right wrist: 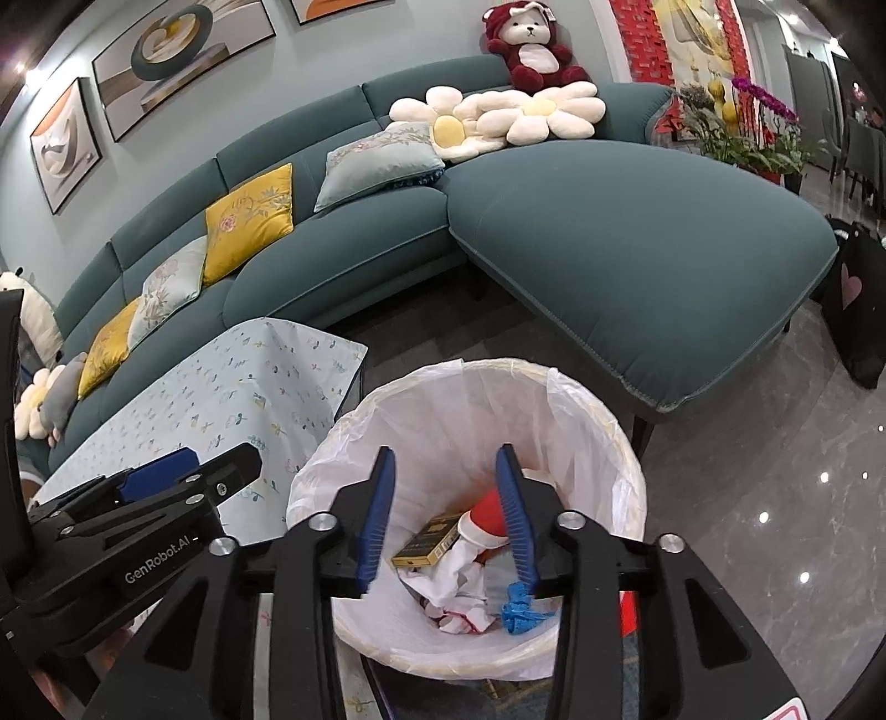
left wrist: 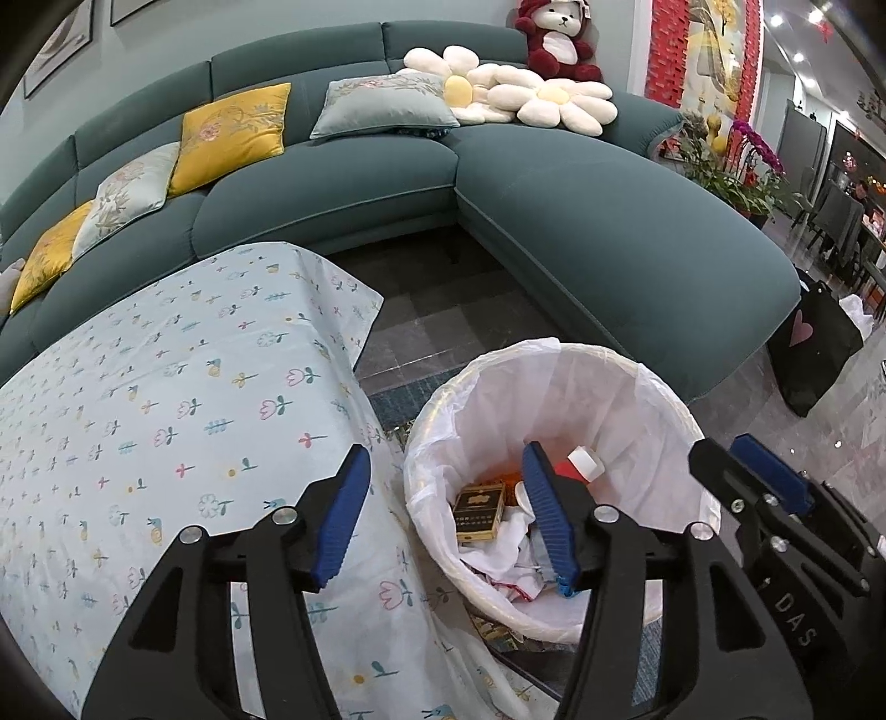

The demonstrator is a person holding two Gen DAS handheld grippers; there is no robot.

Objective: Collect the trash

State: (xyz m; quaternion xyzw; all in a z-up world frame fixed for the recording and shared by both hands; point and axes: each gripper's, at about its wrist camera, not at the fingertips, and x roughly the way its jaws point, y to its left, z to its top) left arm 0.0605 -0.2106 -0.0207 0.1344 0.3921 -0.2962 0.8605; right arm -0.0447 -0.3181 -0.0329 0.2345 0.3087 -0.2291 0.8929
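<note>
Both your grippers hang over the lined waste bin (right wrist: pixel 476 421) beside the coffee table; the left gripper (left wrist: pixel 443 515) stands with its jaws apart and nothing between them, one finger over the tablecloth's near edge and the other above the bin's mouth; the right gripper (right wrist: pixel 446 515) is likewise parted and empty, centred over the bin; the trash lies at the bottom of the white liner, a gold cigarette box (right wrist: pixel 426 548) against the left side, a red bottle with a white cap (right wrist: pixel 484 518) beside it, crumpled white paper (right wrist: pixel 459 592) beneath, and a blue scrap (right wrist: pixel 518 609) near the front wall; judged from this, the drop looks done, so lift each tool straight up and clear of the rim (right wrist: pixel 631 443) before you swing away; keep the fingers off the thin liner, which could snag and pull loose; then look along the floral tablecloth (left wrist: pixel 166 415) for anything left, since the stretch in view shows no litter; beyond stands a teal corner sofa (right wrist: pixel 609 249) with yellow and pale cushions, daisy-shaped pillows (right wrist: pixel 526 119) and a red plush bear (right wrist: pixel 529 47); framed prints hang on the wall, and a black bag with a pink heart (right wrist: pixel 853 299) sits on the glossy marble floor at the sofa's far end.
</note>
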